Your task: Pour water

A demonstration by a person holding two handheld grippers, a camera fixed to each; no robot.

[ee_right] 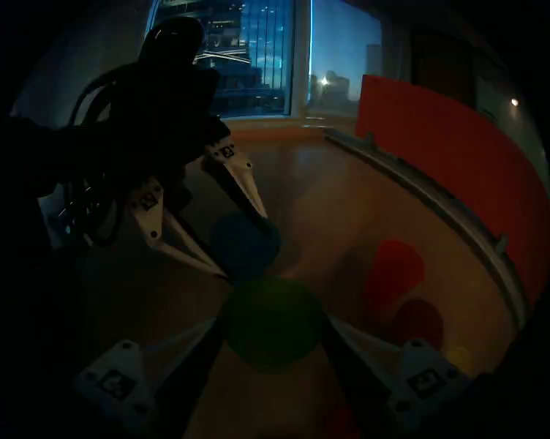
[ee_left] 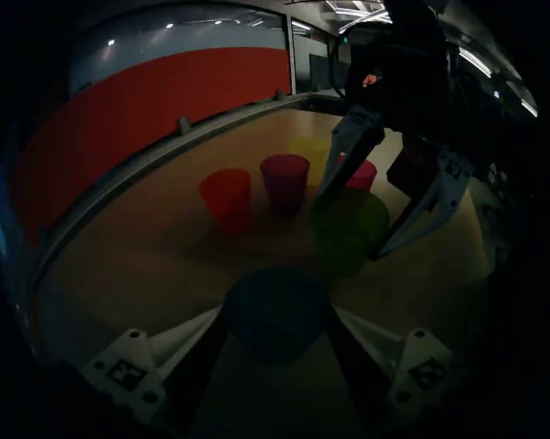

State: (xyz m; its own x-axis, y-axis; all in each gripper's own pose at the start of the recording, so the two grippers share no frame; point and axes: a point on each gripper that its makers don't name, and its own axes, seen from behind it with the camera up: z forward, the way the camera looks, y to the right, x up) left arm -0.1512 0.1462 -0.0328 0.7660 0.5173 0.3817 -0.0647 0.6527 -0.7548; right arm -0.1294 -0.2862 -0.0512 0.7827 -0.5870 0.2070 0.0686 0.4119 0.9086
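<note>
Between the fingers of the left gripper [ee_left: 279,313], low centre of the left gripper view: blue cup [ee_left: 279,329], roughly upright, pinched at its side wall by both fingers. Whether it rests on the table [ee_left: 151,249] or hangs just above it: cannot tell. Opposite, the right gripper [ee_left: 349,225] pinches a green cup [ee_left: 344,256] the same way. In the right gripper view the blue cup sits just beyond the green one; touching or not, cannot tell. Water level in either cup: not readable, light too dim.

Handling (judgement): thin plastic tumblers, light, walls prob. flex under a hard squeeze. They look smooth & tapered, so may slide down thru a slack grip. Best hold is approx. mid-wall, below the rim, lip left free for pouring, w/ squeeze just firm enough. Any water adds weight & shifts on tilt, so tip slowly.

Farther out on the table: red cup [ee_left: 227,197], magenta cup [ee_left: 284,179], yellow cup [ee_left: 311,150] & pink cup [ee_left: 366,175], upright, grouped near each other. Behind them: red panel [ee_left: 151,102] along the table's far edge.
</note>
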